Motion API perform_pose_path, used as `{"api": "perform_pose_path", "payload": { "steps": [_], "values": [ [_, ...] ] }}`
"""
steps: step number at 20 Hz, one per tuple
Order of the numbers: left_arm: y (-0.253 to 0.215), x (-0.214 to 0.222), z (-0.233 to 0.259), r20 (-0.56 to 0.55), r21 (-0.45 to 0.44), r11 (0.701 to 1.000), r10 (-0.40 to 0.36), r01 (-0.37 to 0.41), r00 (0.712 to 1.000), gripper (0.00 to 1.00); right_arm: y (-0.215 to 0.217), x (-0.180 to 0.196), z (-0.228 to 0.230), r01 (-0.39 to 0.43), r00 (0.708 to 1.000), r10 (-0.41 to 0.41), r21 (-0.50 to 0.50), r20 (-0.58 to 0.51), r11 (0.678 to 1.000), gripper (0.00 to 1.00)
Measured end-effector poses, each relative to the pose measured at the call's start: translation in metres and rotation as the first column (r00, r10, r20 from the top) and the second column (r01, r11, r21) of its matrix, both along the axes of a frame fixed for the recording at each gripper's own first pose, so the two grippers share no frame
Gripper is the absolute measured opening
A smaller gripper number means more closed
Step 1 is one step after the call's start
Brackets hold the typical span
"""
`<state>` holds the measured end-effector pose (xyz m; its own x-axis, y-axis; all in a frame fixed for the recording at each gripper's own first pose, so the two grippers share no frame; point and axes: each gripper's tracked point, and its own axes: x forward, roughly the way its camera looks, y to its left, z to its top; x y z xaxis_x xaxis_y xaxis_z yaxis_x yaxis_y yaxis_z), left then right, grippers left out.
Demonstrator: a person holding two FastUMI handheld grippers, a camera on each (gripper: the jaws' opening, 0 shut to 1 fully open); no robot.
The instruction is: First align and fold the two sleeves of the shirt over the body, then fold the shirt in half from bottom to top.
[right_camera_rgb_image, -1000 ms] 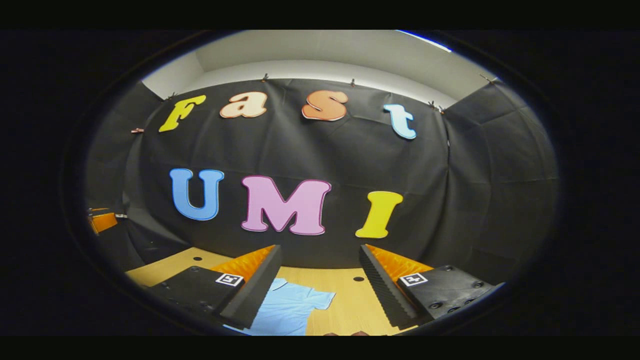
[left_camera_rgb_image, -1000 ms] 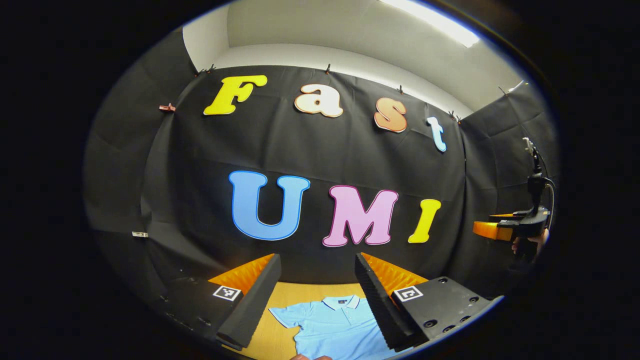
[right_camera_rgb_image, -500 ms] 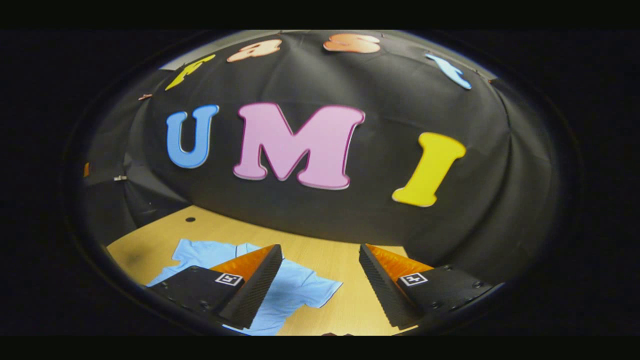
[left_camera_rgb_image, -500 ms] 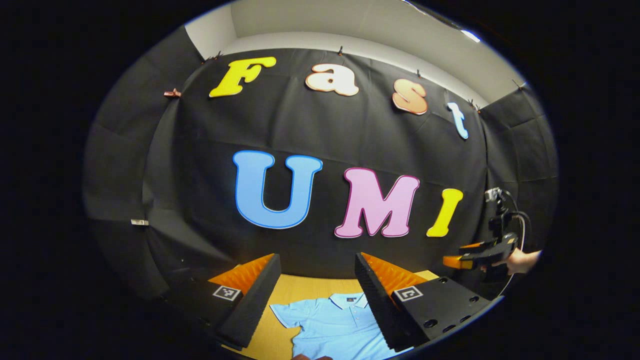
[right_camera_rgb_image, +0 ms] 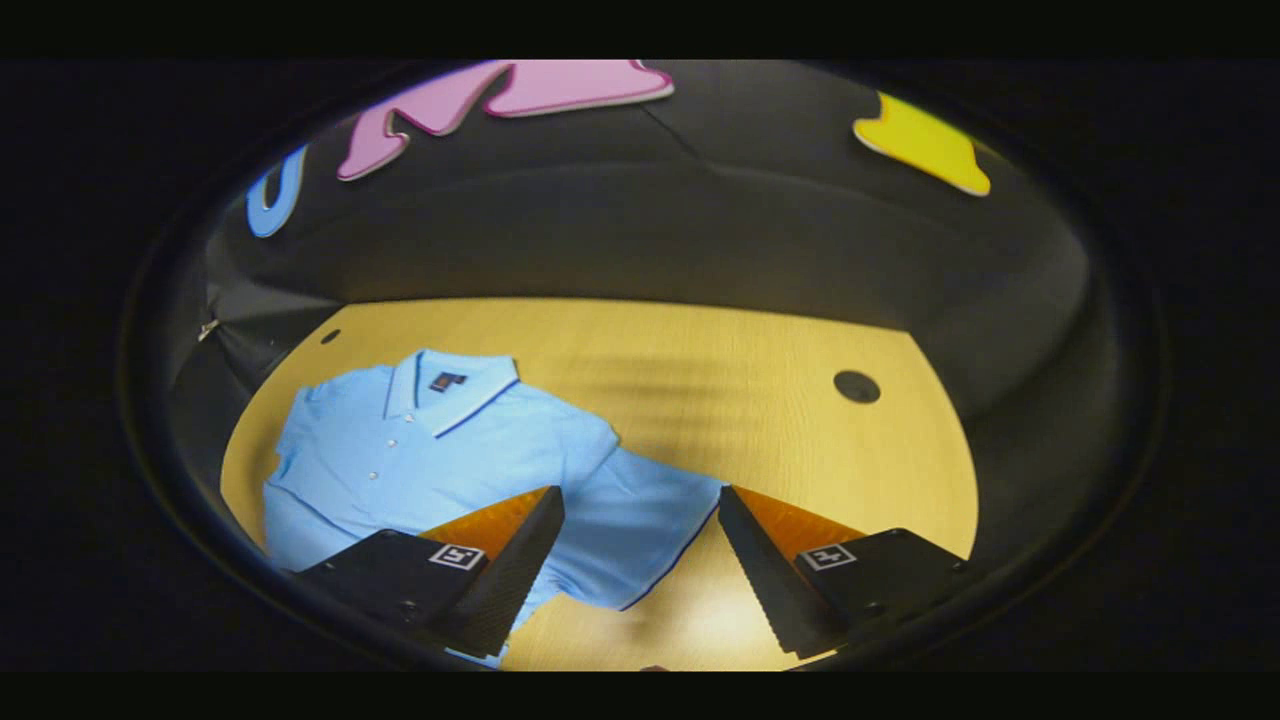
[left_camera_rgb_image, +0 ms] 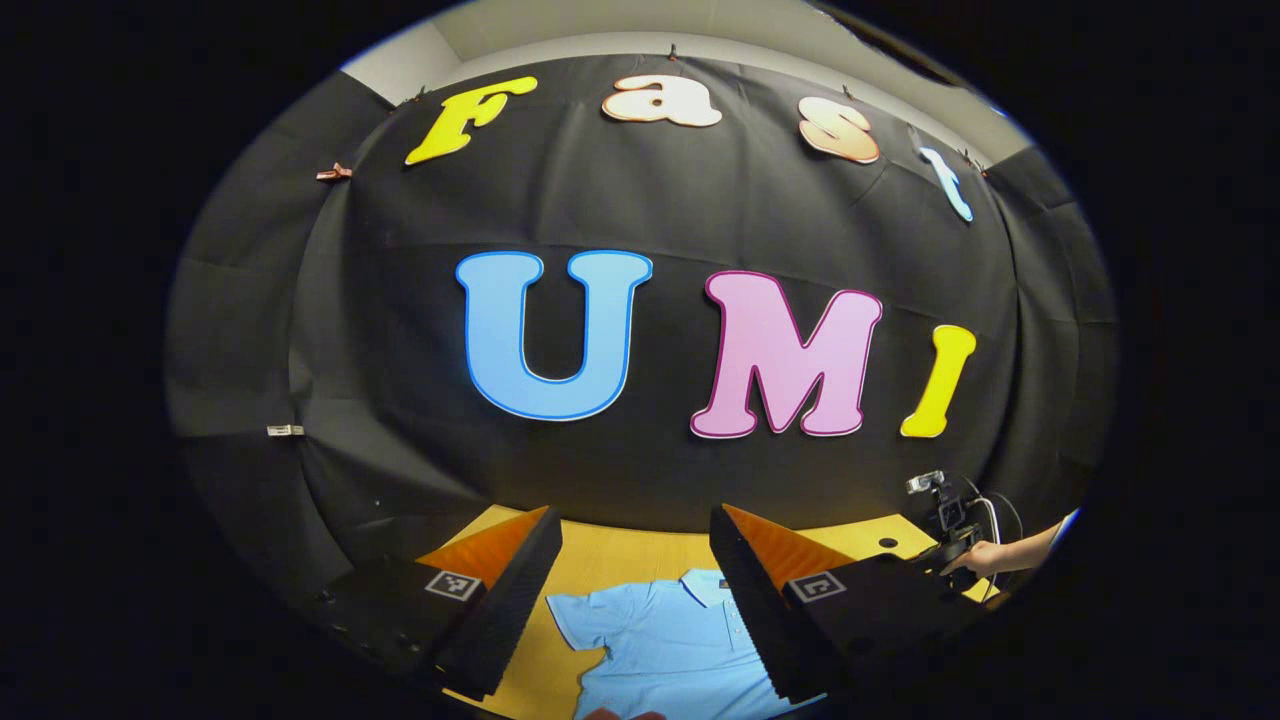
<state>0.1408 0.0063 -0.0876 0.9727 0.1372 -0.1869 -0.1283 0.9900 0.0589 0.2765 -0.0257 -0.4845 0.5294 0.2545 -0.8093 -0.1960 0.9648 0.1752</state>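
Both tongs gape wide, nothing between the jaws. Your right tongs (right_camera_rgb_image: 640,545) hang above the tabletop (right_camera_rgb_image: 700,360), pitched down at the shirt's (right_camera_rgb_image: 430,450) near sleeve (right_camera_rgb_image: 640,540), which spreads out flat just under the gap between the jaws. Not touching cloth as far as I can tell. Your left tongs (left_camera_rgb_image: 635,590) sit higher and look mostly at the booth wall, with the shirt (left_camera_rgb_image: 660,645) low between the jaws, collar (left_camera_rgb_image: 705,585) toward the wall, its other sleeve (left_camera_rgb_image: 580,620) also spread out.

Shirt lies flat, face up, buttons showing, both sleeves unfolded. So my read: you're at the very start, approach for the sleeve fold, no fold done yet.

Next move, as I see it: drop the right tongs onto the sleeve hem, pinch a single layer at the edge, lift and carry it across onto the body. Tip the left tongs down to match on its side. Watch for grabbing the body fabric together with the sleeve, and for dragging the whole shirt.
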Motion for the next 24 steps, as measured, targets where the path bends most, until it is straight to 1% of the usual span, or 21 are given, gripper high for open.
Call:
{"api": "perform_pose_path", "payload": {
  "steps": [3,6,7,8,9,10,12,13,14,15,18,19,20,22,24],
  "values": [
    [-0.001,0.002,-0.006,-0.022,0.009,1.000,0.011,-0.011,1.000,0.95,0.000,0.003,-0.026,0.037,0.998,-0.036,0.028,-0.058,0.999,0.99],
    [0.001,0.000,-0.010,-0.036,0.020,1.000,0.020,-0.019,0.999,0.95,0.000,0.001,-0.043,0.063,0.992,-0.059,0.030,-0.108,0.998,0.99],
    [0.002,-0.001,-0.009,-0.038,0.020,1.000,0.024,-0.023,0.999,0.95,0.000,-0.002,-0.047,0.059,0.990,-0.056,0.023,-0.126,0.998,0.99],
    [0.003,-0.002,-0.008,-0.039,0.019,0.999,0.027,-0.026,0.999,0.95,-0.001,0.003,-0.048,0.055,0.993,-0.053,0.013,-0.105,0.998,0.99],
    [0.001,-0.004,-0.010,-0.040,0.018,0.999,0.028,-0.027,0.999,0.95,-0.002,-0.001,-0.048,0.041,0.992,-0.042,-0.014,-0.118,0.999,0.92],
    [0.000,-0.005,-0.009,-0.041,0.017,1.000,0.027,-0.026,0.999,0.95,-0.007,0.001,-0.052,0.026,0.994,-0.032,-0.058,-0.106,0.998,0.94],
    [-0.003,-0.006,-0.011,-0.043,0.018,1.000,0.025,-0.024,0.999,0.95,0.001,-0.002,-0.051,-0.005,0.993,-0.001,-0.050,-0.115,0.999,0.76],
    [-0.003,-0.007,-0.012,-0.045,0.021,1.000,0.025,-0.024,0.999,0.95,0.003,-0.004,-0.048,-0.022,0.993,0.017,-0.039,-0.116,0.999,0.72],
    [-0.006,-0.008,-0.013,-0.046,0.022,1.000,0.020,-0.019,0.999,0.95,0.006,-0.005,-0.050,-0.032,0.992,0.028,-0.031,-0.124,0.999,0.51],
    [-0.008,-0.008,-0.011,-0.043,0.025,1.000,0.013,-0.012,0.999,0.95,0.007,-0.006,-0.050,-0.019,0.992,0.017,-0.014,-0.128,1.000,0.43],
    [-0.011,-0.014,-0.009,-0.037,0.041,0.999,0.006,-0.005,0.999,0.95,0.008,-0.003,-0.049,0.062,0.986,-0.055,0.038,-0.158,0.997,0.05],
    [-0.010,-0.016,-0.008,-0.036,0.042,0.999,0.007,-0.006,0.999,0.95,0.009,-0.003,-0.049,0.074,0.984,-0.063,0.063,-0.165,0.995,0.00],
    [-0.009,-0.017,-0.006,-0.035,0.042,0.999,0.011,-0.010,0.999,0.95,0.011,-0.003,-0.048,0.083,0.984,-0.067,0.093,-0.165,0.992,0.00],
    [-0.004,-0.023,-0.004,-0.035,0.044,0.999,0.020,-0.019,0.999,0.95,0.020,0.002,-0.035,0.112,0.985,-0.087,0.168,-0.150,0.979,0.10],
    [-0.002,-0.031,-0.002,-0.037,0.047,0.999,0.026,-0.024,0.999,0.95,0.038,0.010,-0.007,0.120,0.989,-0.091,0.273,-0.118,0.955,0.00]
  ]
}}
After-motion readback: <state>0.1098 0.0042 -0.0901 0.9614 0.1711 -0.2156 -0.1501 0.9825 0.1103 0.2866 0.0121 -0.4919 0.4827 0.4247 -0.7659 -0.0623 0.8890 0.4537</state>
